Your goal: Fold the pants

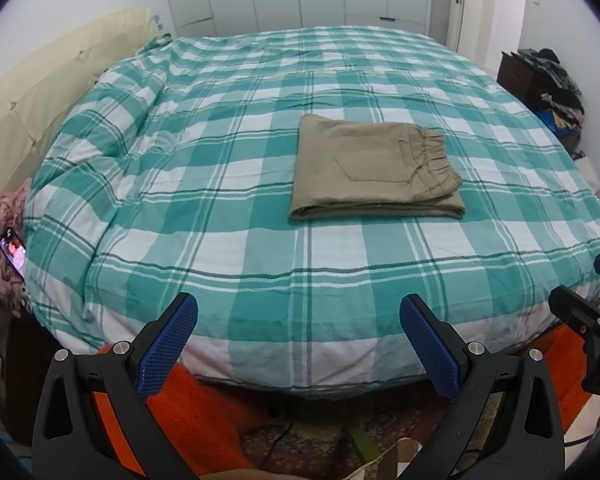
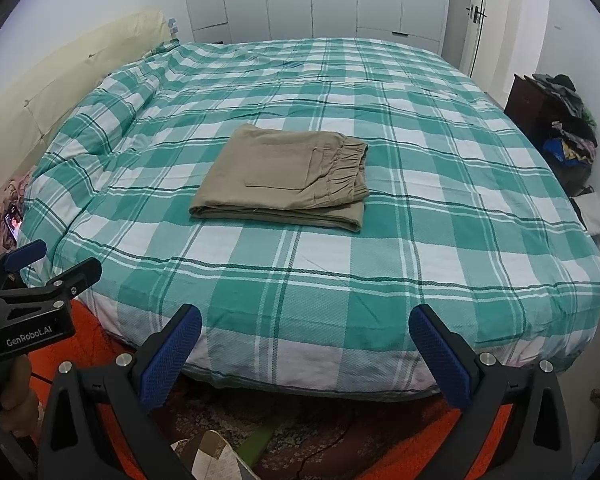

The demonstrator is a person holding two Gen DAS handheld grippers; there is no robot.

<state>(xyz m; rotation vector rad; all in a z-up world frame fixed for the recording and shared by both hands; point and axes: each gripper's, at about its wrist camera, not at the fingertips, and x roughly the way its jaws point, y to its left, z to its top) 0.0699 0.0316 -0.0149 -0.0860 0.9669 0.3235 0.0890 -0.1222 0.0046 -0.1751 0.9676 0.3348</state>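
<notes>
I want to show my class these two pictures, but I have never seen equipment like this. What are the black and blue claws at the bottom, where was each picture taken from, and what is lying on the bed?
There is no robot here. A person holds a two-finger gripper in each hand, and each gripper carries a wide-angle camera looking forward along its fingers. One picture comes from the left gripper, the other from the right gripper. The blue parts are the finger pads. Both grippers are open, hold nothing, and are at the near edge of the bed. Each camera also catches the other gripper at its side. On the green and white checked bedcover lie the khaki pants, folded into a neat rectangle with the elastic waistband on top. A pile of clothes sits at the right wall.
</notes>
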